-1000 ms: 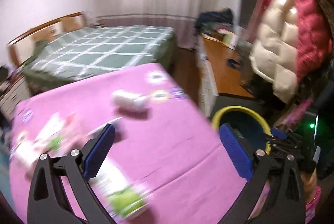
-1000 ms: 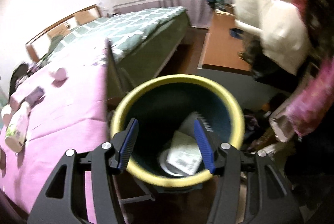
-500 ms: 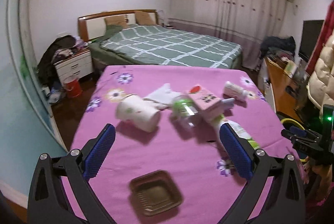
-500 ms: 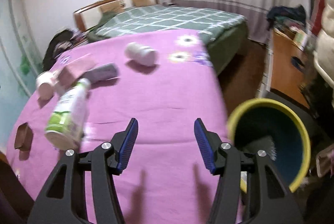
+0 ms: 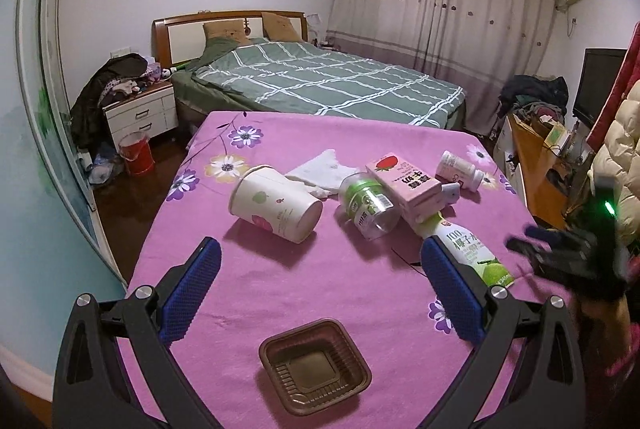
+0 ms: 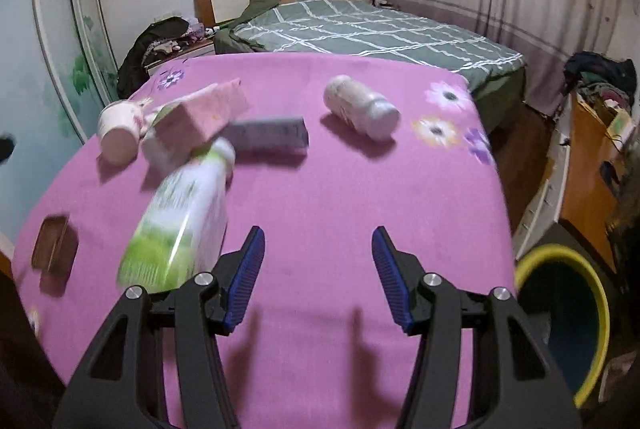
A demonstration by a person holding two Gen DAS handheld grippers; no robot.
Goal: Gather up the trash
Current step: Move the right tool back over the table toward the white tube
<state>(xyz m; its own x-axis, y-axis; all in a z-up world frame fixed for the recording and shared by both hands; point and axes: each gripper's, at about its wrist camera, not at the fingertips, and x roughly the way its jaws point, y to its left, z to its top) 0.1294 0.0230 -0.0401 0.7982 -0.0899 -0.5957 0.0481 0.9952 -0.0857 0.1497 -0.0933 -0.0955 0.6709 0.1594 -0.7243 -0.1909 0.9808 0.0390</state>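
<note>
Trash lies on a pink table [image 5: 280,281]: a brown plastic tray [image 5: 315,365], a tipped paper cup [image 5: 276,203], a clear jar with a green lid [image 5: 369,205], a pink carton [image 5: 406,185], a green-and-white bottle [image 5: 464,247], a white pill bottle [image 5: 459,170] and a tissue [image 5: 320,173]. My left gripper [image 5: 320,293] is open above the tray, empty. My right gripper [image 6: 318,277] is open and empty over the table, just right of the green bottle [image 6: 184,217]. The yellow-rimmed bin [image 6: 568,317] stands on the floor at the right.
A bed with a green checked cover [image 5: 332,81] stands behind the table. A white nightstand [image 5: 140,113] and a red bucket [image 5: 136,153] are at the left. A wooden desk [image 6: 592,165] and hanging coats [image 5: 620,157] are at the right.
Both grippers swung left, away from the bin and back over the table. The left came to face the tray and cup. The right moved closer to the green bottle.
</note>
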